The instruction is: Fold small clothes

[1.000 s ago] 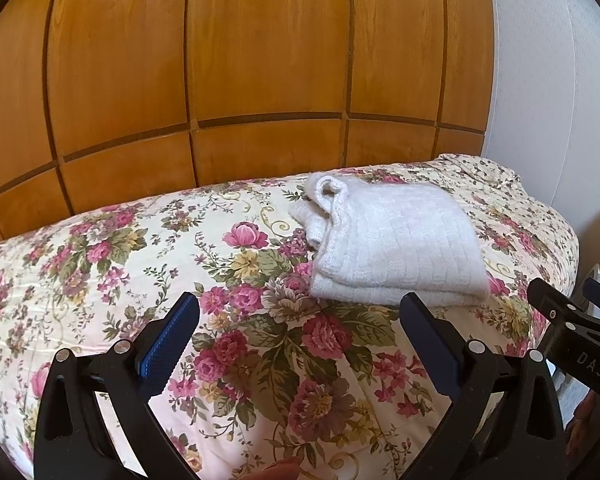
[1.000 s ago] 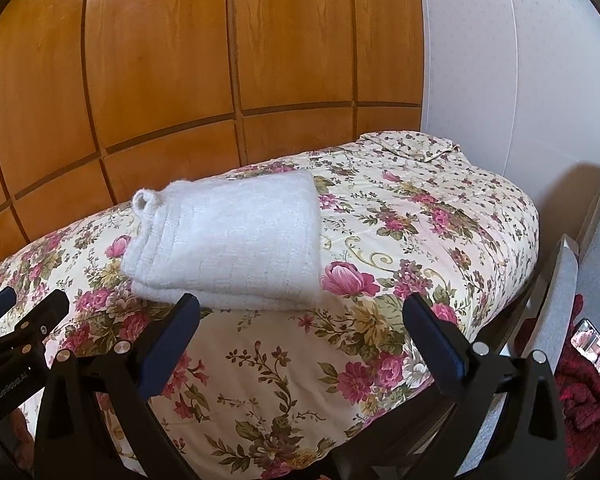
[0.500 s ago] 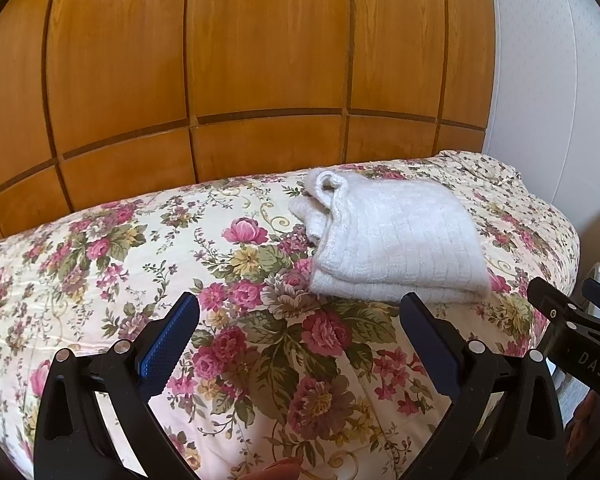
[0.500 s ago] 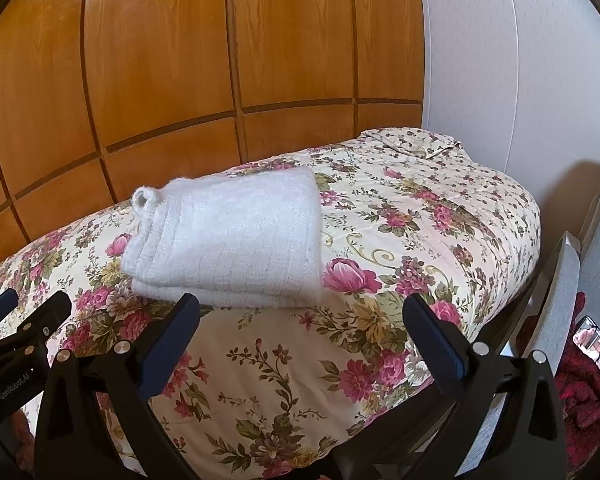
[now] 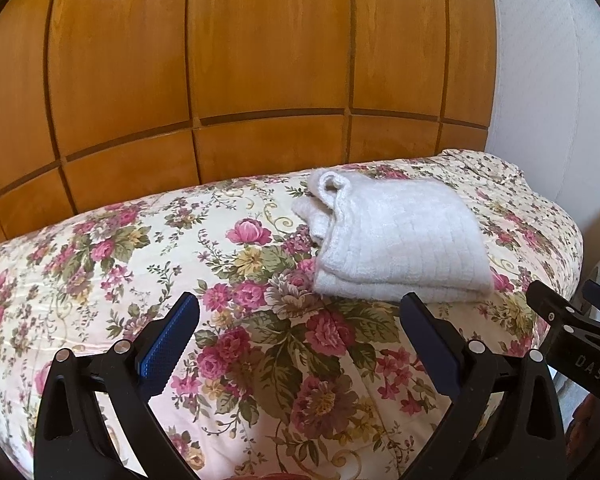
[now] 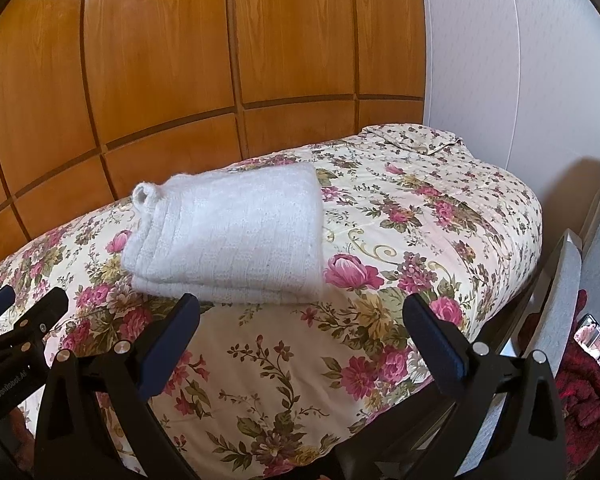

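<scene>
Though folded, garment (image 5: 396,240) beyond fingers (image 5: 168,344).

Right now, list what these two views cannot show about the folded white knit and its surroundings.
- Knit: what garment it is; the folds hide its shape in both views.
- Knit's underside: hidden against the bedspread.
- Bed's near edge: covered by the open left tool and open right tool.
- Red fabric: cut off by the right view's edge.
</scene>
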Demonstrator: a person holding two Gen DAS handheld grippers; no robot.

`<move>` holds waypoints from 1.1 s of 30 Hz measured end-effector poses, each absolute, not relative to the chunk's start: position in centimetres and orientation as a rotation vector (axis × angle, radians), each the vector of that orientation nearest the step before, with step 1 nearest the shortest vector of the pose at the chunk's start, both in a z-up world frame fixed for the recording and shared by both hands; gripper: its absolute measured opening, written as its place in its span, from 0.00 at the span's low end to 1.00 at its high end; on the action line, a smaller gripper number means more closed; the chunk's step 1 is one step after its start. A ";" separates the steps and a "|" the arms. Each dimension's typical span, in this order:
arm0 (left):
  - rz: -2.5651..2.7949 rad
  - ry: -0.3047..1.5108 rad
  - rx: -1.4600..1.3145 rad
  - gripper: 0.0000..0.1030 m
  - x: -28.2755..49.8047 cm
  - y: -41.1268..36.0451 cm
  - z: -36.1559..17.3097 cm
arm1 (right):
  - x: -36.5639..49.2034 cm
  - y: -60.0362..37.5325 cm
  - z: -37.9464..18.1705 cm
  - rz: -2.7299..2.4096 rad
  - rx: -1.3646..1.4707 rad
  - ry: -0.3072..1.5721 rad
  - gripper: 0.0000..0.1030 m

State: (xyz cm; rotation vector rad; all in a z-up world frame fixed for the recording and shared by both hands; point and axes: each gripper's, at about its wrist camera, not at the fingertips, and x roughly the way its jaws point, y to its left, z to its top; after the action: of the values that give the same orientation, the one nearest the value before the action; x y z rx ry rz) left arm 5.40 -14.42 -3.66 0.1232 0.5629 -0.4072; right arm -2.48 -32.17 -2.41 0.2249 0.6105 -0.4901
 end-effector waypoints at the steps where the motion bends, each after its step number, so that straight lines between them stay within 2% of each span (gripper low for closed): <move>1: -0.410 0.565 0.125 0.96 5.5 -14.5 -3.7 | -2.4 -32.1 -2.4 -0.490 0.224 0.612 0.98; 23: -0.462 0.543 0.153 0.96 4.3 -15.3 -3.9 | -2.3 -32.5 -3.1 -0.491 0.241 0.635 0.98; 33: -0.455 0.665 0.121 0.96 7.7 -14.7 -5.3 | -1.2 -34.0 -4.0 -0.499 0.266 0.671 0.98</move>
State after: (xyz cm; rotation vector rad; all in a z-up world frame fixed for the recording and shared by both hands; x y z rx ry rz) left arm 7.65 -14.74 -5.25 0.1209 0.6652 -0.4550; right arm -1.24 -33.98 -4.04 0.2662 0.6708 -0.4990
